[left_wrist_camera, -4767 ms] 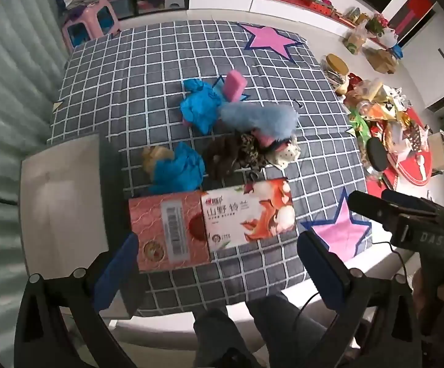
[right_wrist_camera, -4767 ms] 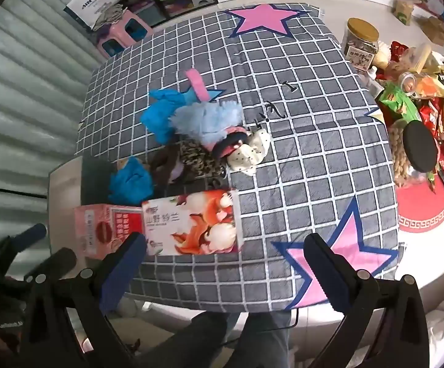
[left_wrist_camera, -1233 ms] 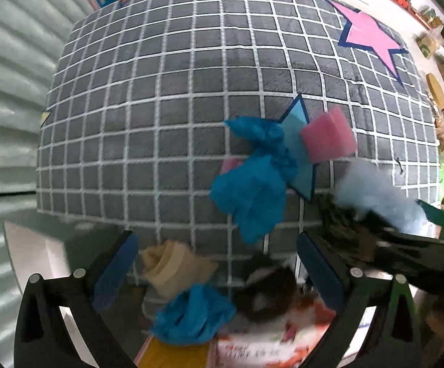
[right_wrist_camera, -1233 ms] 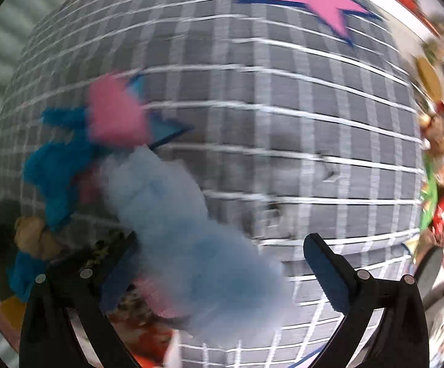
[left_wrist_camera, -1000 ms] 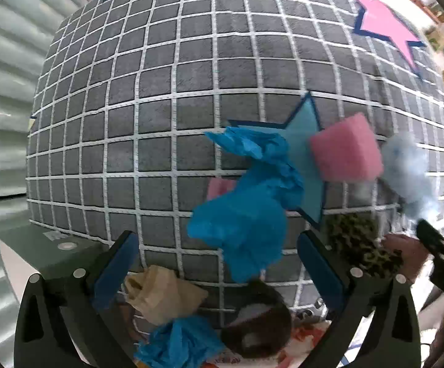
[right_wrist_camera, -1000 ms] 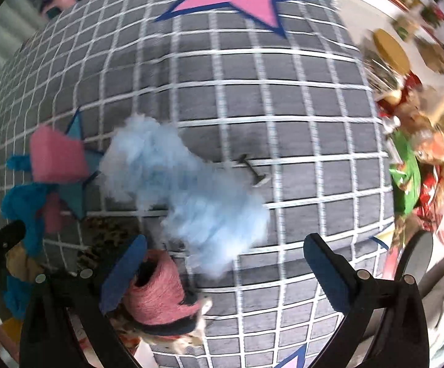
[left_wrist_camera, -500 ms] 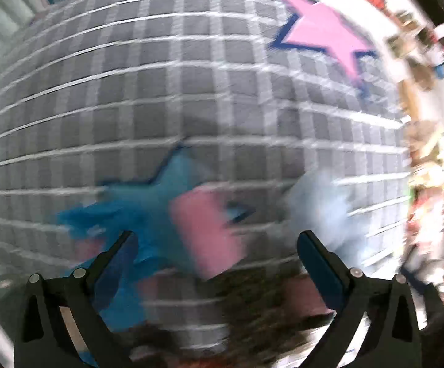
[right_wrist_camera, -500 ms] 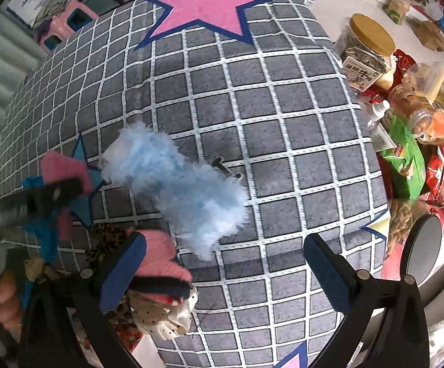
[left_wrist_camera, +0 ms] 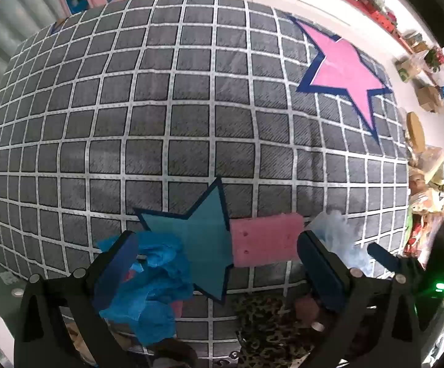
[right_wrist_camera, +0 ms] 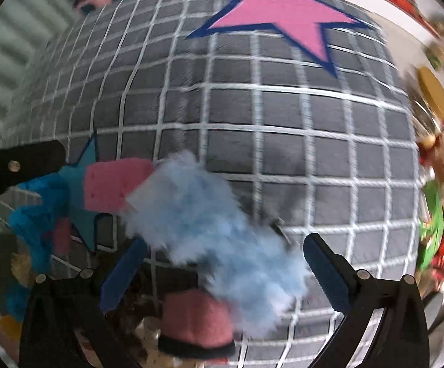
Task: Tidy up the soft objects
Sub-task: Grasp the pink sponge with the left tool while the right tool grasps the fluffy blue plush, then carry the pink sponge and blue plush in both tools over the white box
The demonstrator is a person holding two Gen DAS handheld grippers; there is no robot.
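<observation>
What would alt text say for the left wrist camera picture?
An open left gripper hovers over a grey checked cloth, its fingers framing a pink sponge and a teal star patch. Crumpled blue fabric lies left, pale blue fluff right.

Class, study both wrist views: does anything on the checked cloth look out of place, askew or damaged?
Nothing looks damaged. The soft things lie in a loose jumble: the pink sponge sits askew, overlapping the teal star, with the crumpled blue cloth and the fluffy blue piece bunched alongside.
</observation>
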